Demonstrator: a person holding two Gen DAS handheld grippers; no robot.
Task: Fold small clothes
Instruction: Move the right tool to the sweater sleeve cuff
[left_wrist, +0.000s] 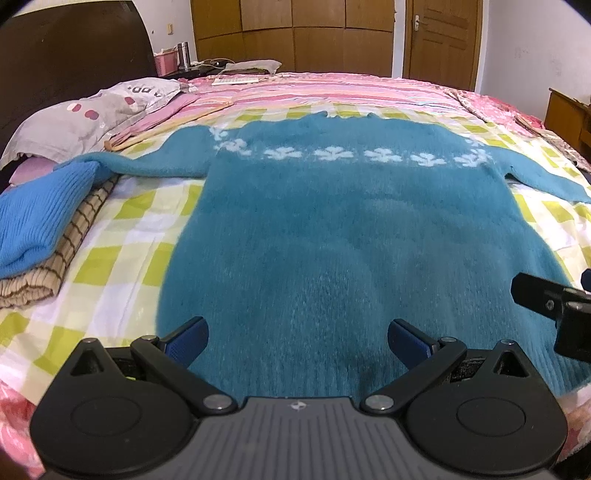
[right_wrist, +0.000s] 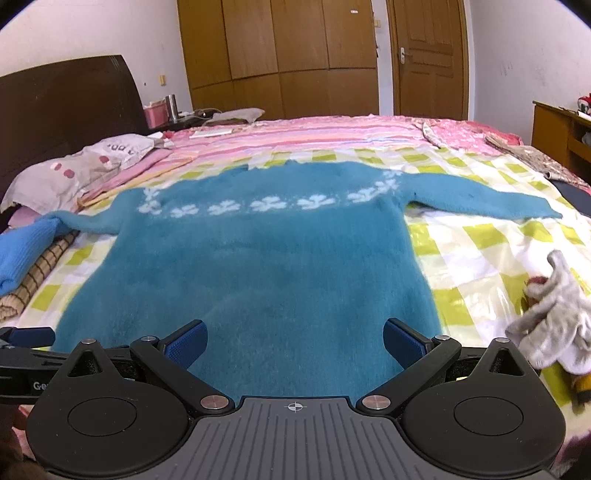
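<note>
A teal fuzzy sweater (left_wrist: 317, 229) with a band of white flower shapes lies flat on the bed, face up, sleeves spread to both sides; it also shows in the right wrist view (right_wrist: 258, 258). My left gripper (left_wrist: 297, 341) is open and empty, just above the sweater's bottom hem. My right gripper (right_wrist: 294, 341) is open and empty over the hem, a little to the right; part of it shows at the right edge of the left wrist view (left_wrist: 550, 299). The left gripper shows at the left edge of the right wrist view (right_wrist: 26, 343).
A checked yellow-green sheet (left_wrist: 122, 258) covers the bed. Folded clothes, a blue knit (left_wrist: 33, 221) on a brown checked piece (left_wrist: 62, 254), lie at the left. A pillow (left_wrist: 85, 114) is at the far left. A grey crumpled cloth (right_wrist: 554, 325) lies at the right.
</note>
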